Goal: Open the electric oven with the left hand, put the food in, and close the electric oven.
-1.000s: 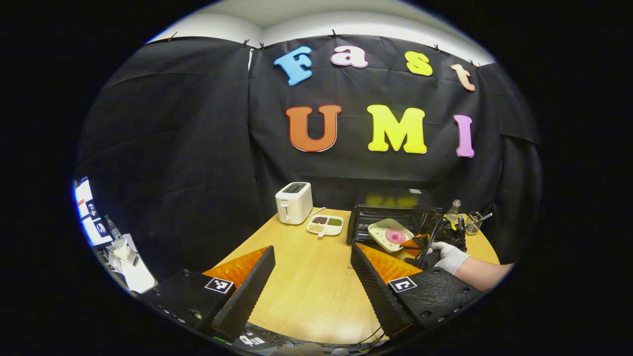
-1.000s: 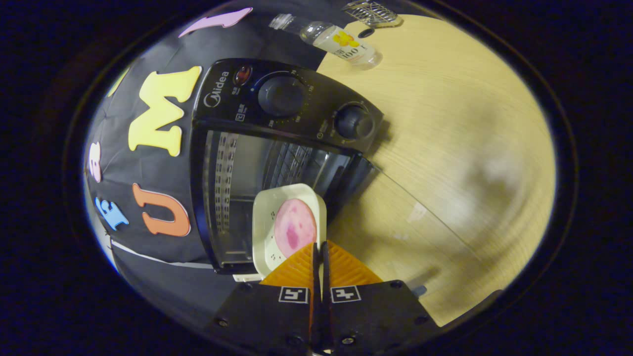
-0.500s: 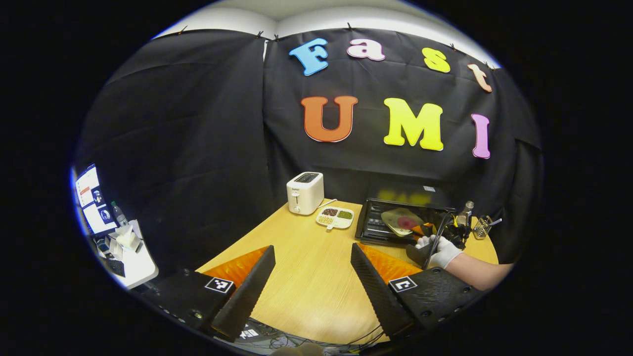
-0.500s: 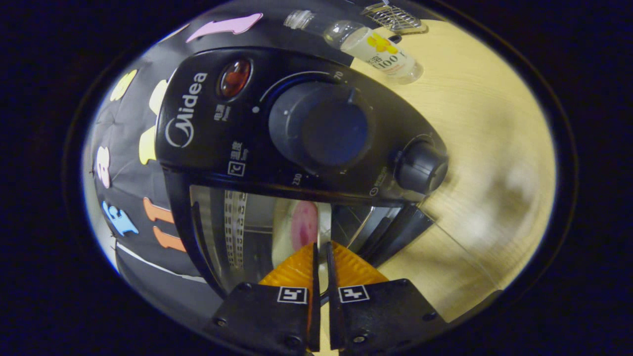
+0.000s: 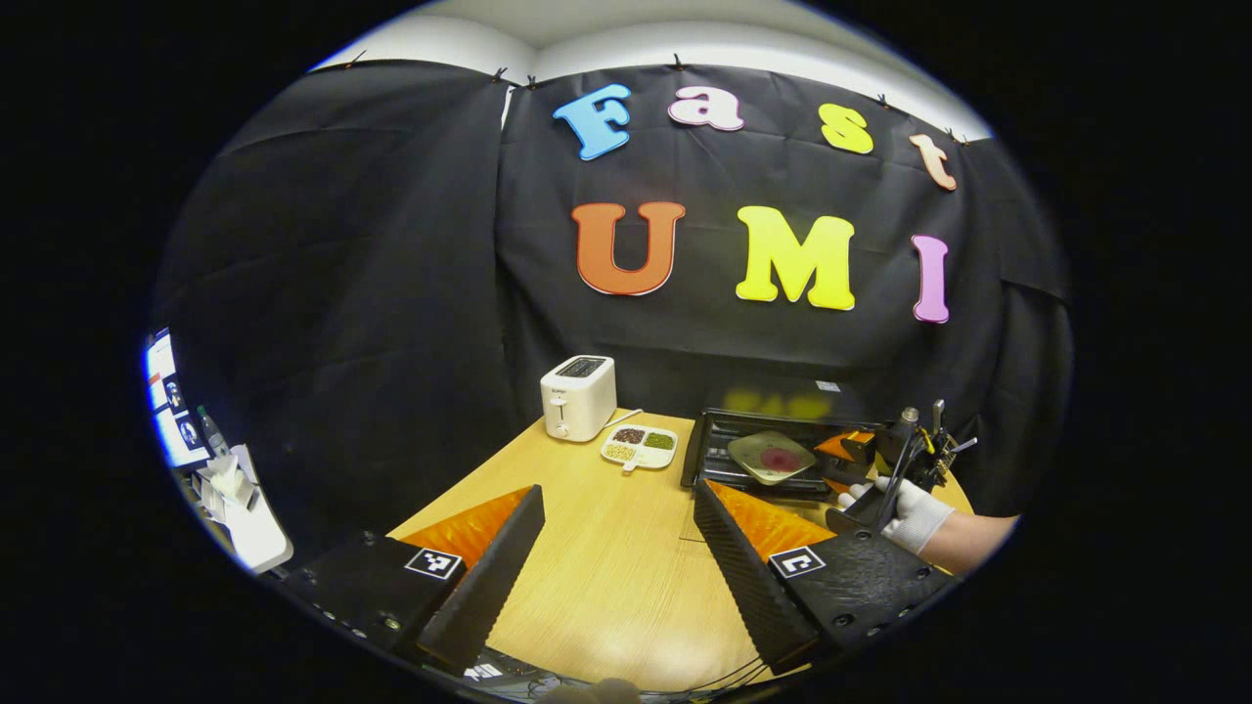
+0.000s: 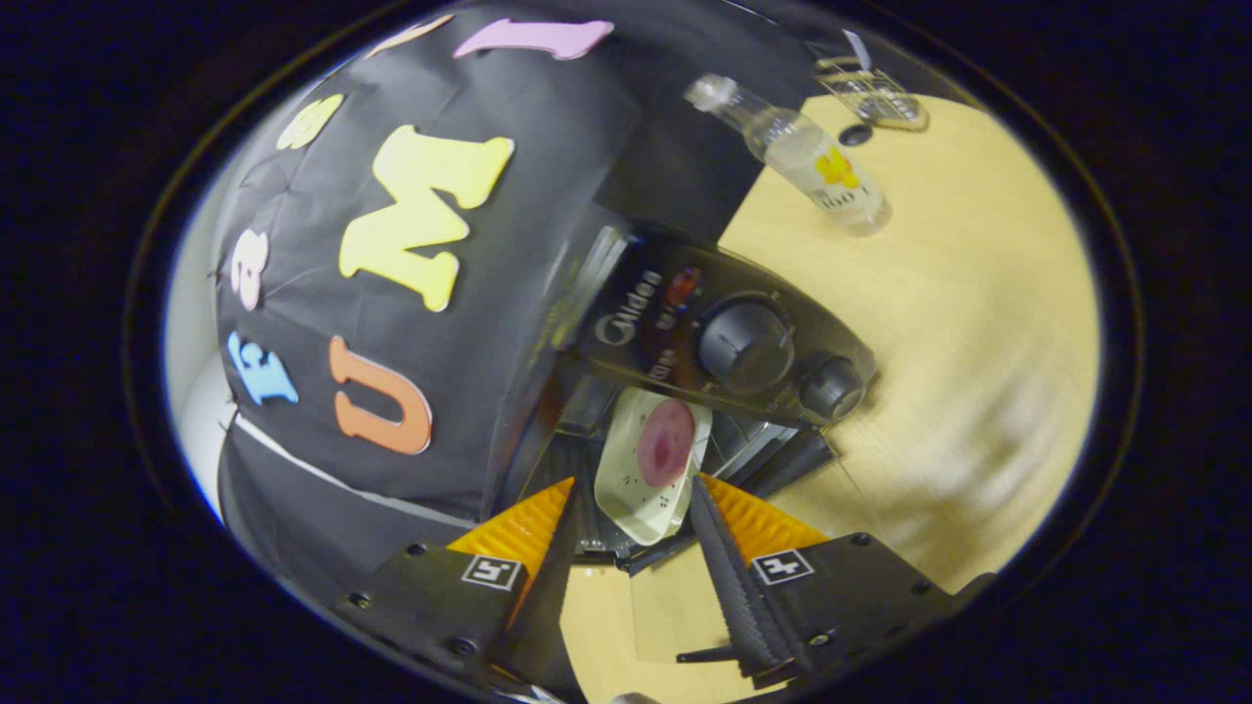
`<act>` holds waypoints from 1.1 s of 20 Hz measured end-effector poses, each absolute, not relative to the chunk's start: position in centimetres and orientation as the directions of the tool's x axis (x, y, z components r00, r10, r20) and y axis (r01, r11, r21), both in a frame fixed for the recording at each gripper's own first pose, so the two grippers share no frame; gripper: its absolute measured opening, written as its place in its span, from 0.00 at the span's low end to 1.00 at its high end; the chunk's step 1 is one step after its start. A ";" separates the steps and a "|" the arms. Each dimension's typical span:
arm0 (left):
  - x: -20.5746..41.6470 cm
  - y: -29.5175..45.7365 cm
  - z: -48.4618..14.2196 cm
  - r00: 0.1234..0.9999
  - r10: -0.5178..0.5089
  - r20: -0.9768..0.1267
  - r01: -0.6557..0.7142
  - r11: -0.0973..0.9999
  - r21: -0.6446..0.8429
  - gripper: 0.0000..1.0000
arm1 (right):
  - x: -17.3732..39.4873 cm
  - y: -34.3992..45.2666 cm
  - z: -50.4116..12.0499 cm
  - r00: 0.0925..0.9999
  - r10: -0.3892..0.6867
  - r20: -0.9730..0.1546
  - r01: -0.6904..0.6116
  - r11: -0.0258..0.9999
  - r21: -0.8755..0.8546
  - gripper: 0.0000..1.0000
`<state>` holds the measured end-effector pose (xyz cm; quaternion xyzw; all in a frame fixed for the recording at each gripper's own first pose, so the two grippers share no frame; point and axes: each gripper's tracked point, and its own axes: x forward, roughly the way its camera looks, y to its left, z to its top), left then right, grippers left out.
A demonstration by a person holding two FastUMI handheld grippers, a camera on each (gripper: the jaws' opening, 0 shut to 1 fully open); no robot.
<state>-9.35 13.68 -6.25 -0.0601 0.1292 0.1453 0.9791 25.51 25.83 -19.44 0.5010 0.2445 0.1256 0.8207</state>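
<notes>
Fingers of right claw (image 6: 631,518) spread apart, flanking plate (image 6: 648,469) without contact.

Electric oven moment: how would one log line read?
black electric oven: door open | white plate with pink food: inside, released | right gripper: open | left gripper: open, over wooden table

A recording booth set up as a kitchen. Black cloth walls (image 5: 372,293) surround a wooden table (image 5: 606,557). It holds a toaster (image 5: 577,397) and an oven (image 6: 685,332).
</notes>
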 end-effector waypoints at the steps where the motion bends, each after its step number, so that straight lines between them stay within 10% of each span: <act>1: -9.1 13.6 -6.3 0.930 0.257 -0.264 -0.286 0.955 -0.075 0.98 | 24.4 25.5 -18.5 0.850 0.456 -0.264 0.014 0.483 0.876 0.85; 3: -8.7 13.3 -6.2 0.939 0.238 -0.249 -0.262 0.963 -0.066 0.98 | 22.1 23.9 -16.8 0.858 0.448 -0.251 -0.032 0.534 0.845 0.99; 11: -7.5 9.3 -6.7 0.972 0.112 -0.206 -0.126 0.991 -0.052 0.98 | 14.7 14.3 -12.2 0.940 0.273 -0.205 -0.142 0.859 0.492 1.00; 22: -6.2 -0.4 -10.1 0.964 0.087 -0.252 -0.083 0.996 0.024 0.97 | 2.0 0.8 -9.8 0.964 0.201 -0.173 -0.188 0.978 0.087 1.00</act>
